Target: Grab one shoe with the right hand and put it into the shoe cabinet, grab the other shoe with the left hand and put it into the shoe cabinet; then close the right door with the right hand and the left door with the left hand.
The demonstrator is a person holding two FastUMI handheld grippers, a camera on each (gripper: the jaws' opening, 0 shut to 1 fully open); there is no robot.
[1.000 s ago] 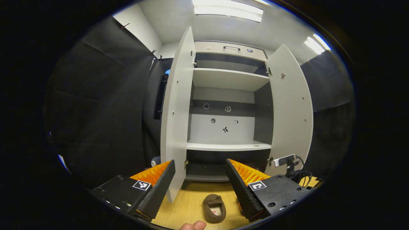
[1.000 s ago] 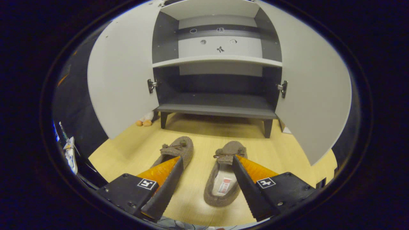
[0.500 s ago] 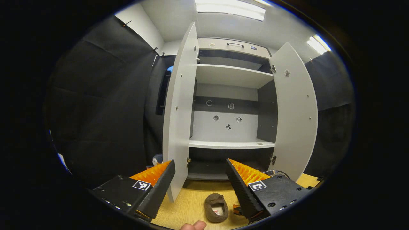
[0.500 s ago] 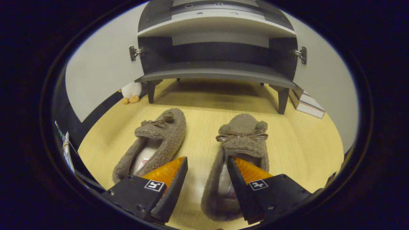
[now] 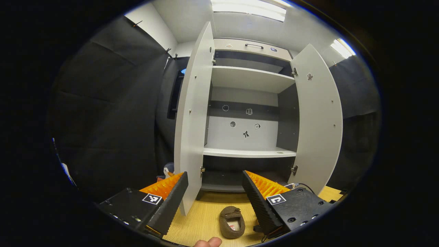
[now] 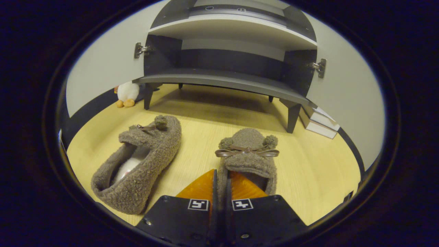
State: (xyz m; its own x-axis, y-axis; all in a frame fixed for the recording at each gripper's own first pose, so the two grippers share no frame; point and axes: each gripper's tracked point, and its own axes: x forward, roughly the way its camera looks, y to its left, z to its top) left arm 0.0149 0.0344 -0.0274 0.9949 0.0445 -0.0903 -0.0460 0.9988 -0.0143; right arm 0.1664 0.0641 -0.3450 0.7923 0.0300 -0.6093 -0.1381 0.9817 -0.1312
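Left gripper view: the shoe cabinet point(image 5: 247, 151) stands tall with its left door point(image 5: 192, 120) and right door point(image 5: 319, 116) swung wide, shelves bare; the wooden floor point(image 5: 205, 219) before it lies open, one shoe point(image 5: 232, 222) on it between the spread fingers of the left claw point(image 5: 215, 197), which grips nothing; a fingertip point(image 5: 207, 243) shows at the bottom edge. Right gripper view: the cabinet's lowest shelf point(image 6: 223, 80) sits just above the floor, a stack of books point(image 6: 319, 120) by its right leg, a plush toy point(image 6: 126, 93) by its left; two fuzzy brown shoes lie side by side, apart; the right claw point(image 6: 219, 181) is pinched closed on the side wall of the right shoe point(image 6: 248, 154), bow on its toe; the left shoe point(image 6: 137, 164) lies free.
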